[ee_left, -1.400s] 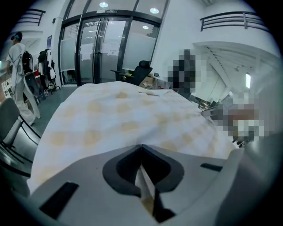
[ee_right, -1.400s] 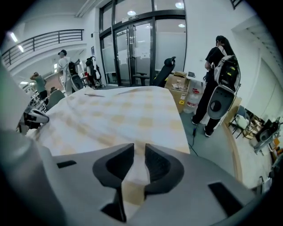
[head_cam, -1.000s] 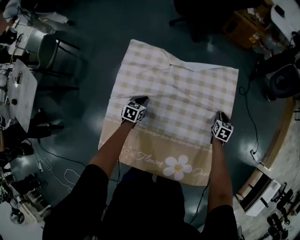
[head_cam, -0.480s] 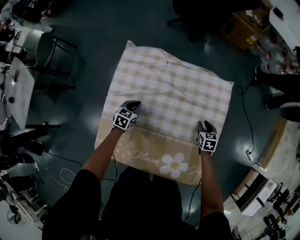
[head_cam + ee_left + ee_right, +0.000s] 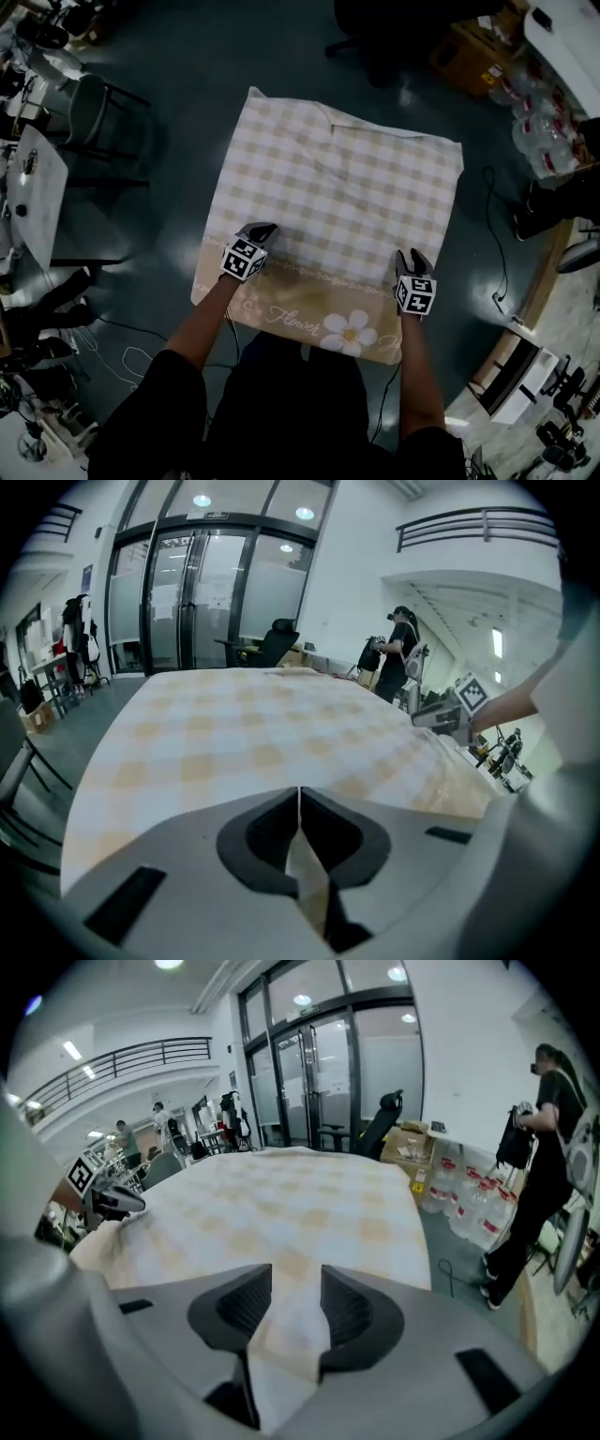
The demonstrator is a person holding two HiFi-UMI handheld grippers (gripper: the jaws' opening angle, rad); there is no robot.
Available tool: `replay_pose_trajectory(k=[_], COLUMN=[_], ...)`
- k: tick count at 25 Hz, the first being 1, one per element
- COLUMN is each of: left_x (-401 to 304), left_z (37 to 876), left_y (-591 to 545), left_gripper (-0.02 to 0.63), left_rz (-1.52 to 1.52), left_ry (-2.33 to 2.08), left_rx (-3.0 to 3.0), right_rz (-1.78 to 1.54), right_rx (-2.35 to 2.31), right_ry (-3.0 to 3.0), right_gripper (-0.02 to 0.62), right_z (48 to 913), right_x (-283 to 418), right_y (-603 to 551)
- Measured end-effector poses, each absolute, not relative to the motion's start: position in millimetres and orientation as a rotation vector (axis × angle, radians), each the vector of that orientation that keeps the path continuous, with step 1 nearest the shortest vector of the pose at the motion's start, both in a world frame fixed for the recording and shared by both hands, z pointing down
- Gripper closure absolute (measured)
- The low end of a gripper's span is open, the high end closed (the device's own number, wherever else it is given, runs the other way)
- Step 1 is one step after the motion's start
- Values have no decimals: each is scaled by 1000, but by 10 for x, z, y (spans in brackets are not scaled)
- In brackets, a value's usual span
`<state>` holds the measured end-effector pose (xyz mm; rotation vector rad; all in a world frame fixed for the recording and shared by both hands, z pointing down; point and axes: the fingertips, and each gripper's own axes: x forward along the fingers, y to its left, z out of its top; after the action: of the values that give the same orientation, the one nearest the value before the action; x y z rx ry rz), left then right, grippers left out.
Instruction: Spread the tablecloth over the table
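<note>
Since the earlier frames the cloth [image 5: 337,178] has slid toward the person. Its far edge, rumpled a second ago, now lies nearly straight, and more of the plain band hangs off the near side. Both hands have drawn back with it. The right tongs [image 5: 410,255] have just been opening: their ribbed pads stand apart, with a fold of cloth lying loose between them and not pressed. The left tongs [image 5: 262,228] are closed on the cloth, a thin pleat of it nipped between the tips.

The cloth is thin and soft, a near-square of beige and white checks. A plain tan band runs along the near edge, printed with a white daisy [image 5: 349,330] and curling script. It covers the worktop completely, draping at the sides, with faint creases near the far edge. The floor [image 5: 178,159] around it is dark and glossy.

Both bare forearms reach forward from black sleeves, roughly parallel. Each pair of tongs tilts forward and down onto the line where checks meet band, the left near the left edge and the right near the right edge.
</note>
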<state>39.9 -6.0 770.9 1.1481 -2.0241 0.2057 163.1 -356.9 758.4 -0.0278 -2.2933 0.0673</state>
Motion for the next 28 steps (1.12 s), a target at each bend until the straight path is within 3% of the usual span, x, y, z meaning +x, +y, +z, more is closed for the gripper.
replay_pose_trajectory(k=[6,14,20,28], left_x=[392,161,164,233], left_z=[7898,7750,8043,8069], left_y=[-111,-250,234,335], left_gripper=[586,586,584,584], left_rz=[240,255,314,327], left_ry=[-1931,-1950,-1990,-1949], left_rx=[1187,1292,1171,1245], right_rz=[49,109,152,201], right_rx=[10,118,44,281], right_ry=[-2220,-2269,-2155,-2197], right_gripper=[437,448,448,466], right_z=[7802,7338,7857,7983], right_x=[1665,1685,2167,2229], right_y=[-3632,-3651,-3081,-3128])
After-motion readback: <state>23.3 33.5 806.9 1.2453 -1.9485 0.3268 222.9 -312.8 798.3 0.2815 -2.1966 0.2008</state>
